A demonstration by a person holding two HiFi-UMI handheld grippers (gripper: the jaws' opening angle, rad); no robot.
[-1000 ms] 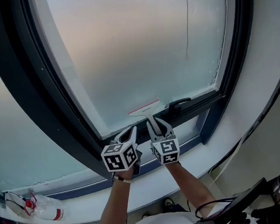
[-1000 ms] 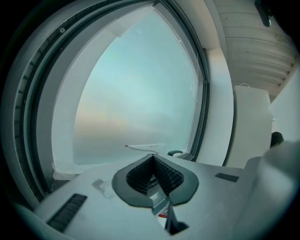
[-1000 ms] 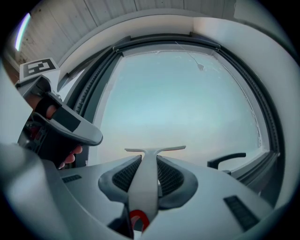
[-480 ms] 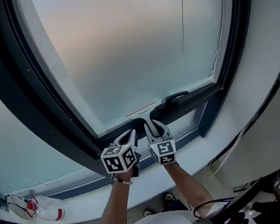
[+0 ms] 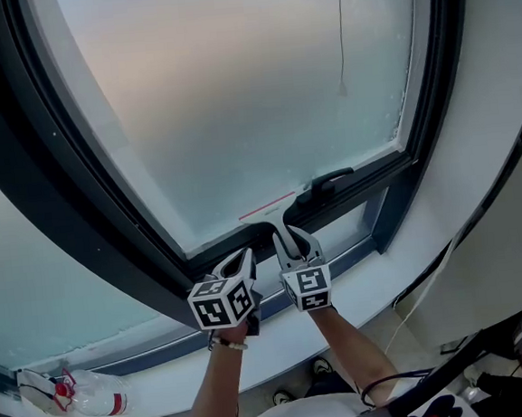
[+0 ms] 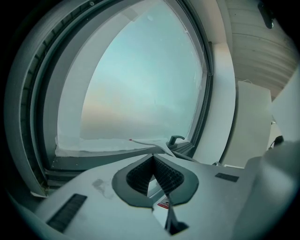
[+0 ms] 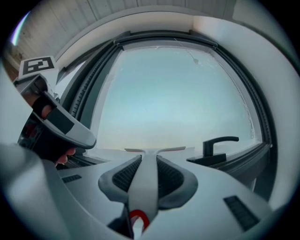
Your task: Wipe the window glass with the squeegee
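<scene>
Right gripper [image 5: 291, 241] clenched on white T-shaped plastic squeegee [image 5: 270, 208].
Worked along frosted window glass [image 5: 233, 96] bottom edge, it may snag nearby black lever handle [image 5: 329, 182].

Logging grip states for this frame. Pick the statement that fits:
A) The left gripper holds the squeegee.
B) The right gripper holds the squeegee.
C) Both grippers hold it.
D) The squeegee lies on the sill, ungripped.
B: in the right gripper view, the squeegee has its handle clamped between the jaws of the right gripper. The left gripper has its jaws together on nothing.
</scene>
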